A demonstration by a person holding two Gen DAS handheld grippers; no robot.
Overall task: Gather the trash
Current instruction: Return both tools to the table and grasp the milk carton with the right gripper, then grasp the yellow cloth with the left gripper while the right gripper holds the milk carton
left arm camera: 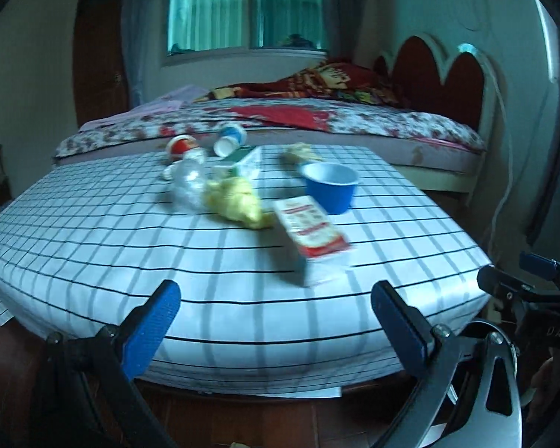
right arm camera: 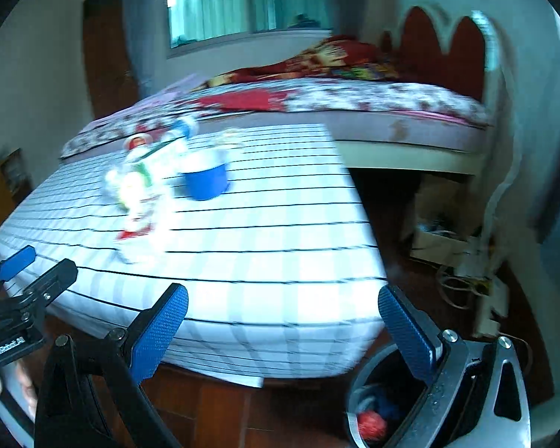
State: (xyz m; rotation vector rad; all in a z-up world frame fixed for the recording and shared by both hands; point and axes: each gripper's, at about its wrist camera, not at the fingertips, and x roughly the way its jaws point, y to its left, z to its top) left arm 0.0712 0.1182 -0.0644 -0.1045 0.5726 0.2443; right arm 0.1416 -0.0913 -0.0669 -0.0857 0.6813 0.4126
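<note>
Both tongs are held spread and empty: left gripper (left arm camera: pixel 276 298), right gripper (right arm camera: pixel 283 302). Trash is seen scattered on the checked table (left arm camera: pixel 242 280), a red-and-white carton (left arm camera: pixel 310 235) nearest.

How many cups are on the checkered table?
3: a blue cup standing upright on the right, plus a red cup and a blue-and-white cup tipped over at the far edge. Clutter may hide more.

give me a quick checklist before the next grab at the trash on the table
1. left gripper open and holding nothing: ok
2. right gripper open and holding nothing: ok
3. Nearest item, the red and white carton, lying flat with nothing on top of it: ok
4. Bin within view on the floor by the right gripper: ok
5. Blue cup upright, apart from the carton: ok
6. Right view sharp enough to aim: not ok, blurred
</note>
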